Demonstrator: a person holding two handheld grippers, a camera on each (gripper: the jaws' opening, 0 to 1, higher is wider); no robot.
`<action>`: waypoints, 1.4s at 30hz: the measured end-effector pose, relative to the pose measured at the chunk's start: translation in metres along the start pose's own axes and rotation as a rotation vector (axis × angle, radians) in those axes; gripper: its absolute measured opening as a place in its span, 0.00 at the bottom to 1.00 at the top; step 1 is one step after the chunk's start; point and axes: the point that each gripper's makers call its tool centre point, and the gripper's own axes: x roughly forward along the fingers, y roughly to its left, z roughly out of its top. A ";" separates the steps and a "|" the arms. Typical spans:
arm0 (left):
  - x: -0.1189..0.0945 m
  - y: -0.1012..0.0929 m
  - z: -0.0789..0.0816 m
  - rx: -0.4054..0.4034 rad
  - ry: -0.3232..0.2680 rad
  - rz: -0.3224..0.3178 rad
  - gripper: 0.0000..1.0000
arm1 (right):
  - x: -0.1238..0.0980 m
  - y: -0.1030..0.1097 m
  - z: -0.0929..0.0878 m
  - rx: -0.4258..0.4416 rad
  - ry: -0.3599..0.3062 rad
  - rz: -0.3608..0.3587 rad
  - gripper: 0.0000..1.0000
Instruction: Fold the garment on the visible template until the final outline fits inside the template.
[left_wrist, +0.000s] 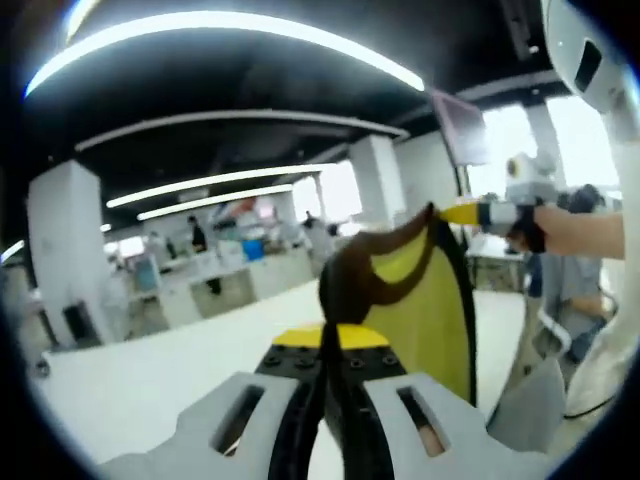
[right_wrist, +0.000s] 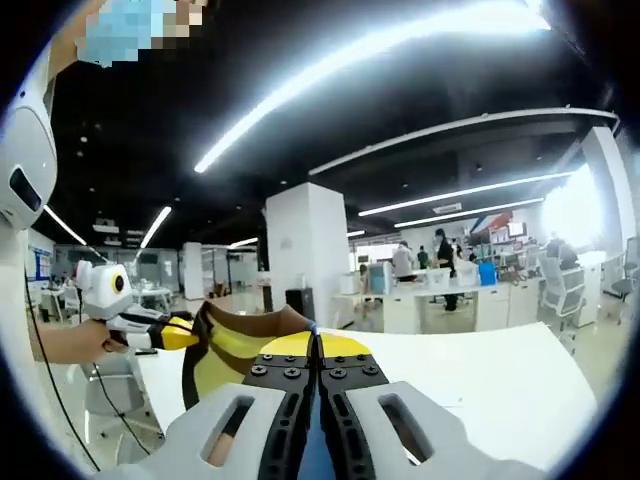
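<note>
Garment, yellow with dark brown trim, held up in the air between both tools, above the white bench. Left hand-held gripper clamped on one edge; right hand-held gripper clamped on the opposite edge. Template not discernible. Risks: thin pinch could slip; uneven lowering may bunch the cloth or land it off the template.

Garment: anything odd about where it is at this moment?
Yes. The yellow garment with dark trim hangs in the air, pinched by the left gripper and right gripper, above the white table instead of lying flat.
</note>
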 end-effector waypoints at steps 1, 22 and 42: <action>0.004 0.003 -0.004 0.000 0.008 0.004 0.00 | 0.004 -0.001 -0.004 -0.001 0.006 0.001 0.01; 0.101 0.057 -0.101 -0.044 0.186 -0.050 0.00 | 0.085 -0.067 -0.101 0.009 0.169 -0.020 0.01; 0.174 0.091 -0.204 -0.163 0.363 -0.033 0.00 | 0.147 -0.127 -0.219 0.070 0.355 -0.063 0.01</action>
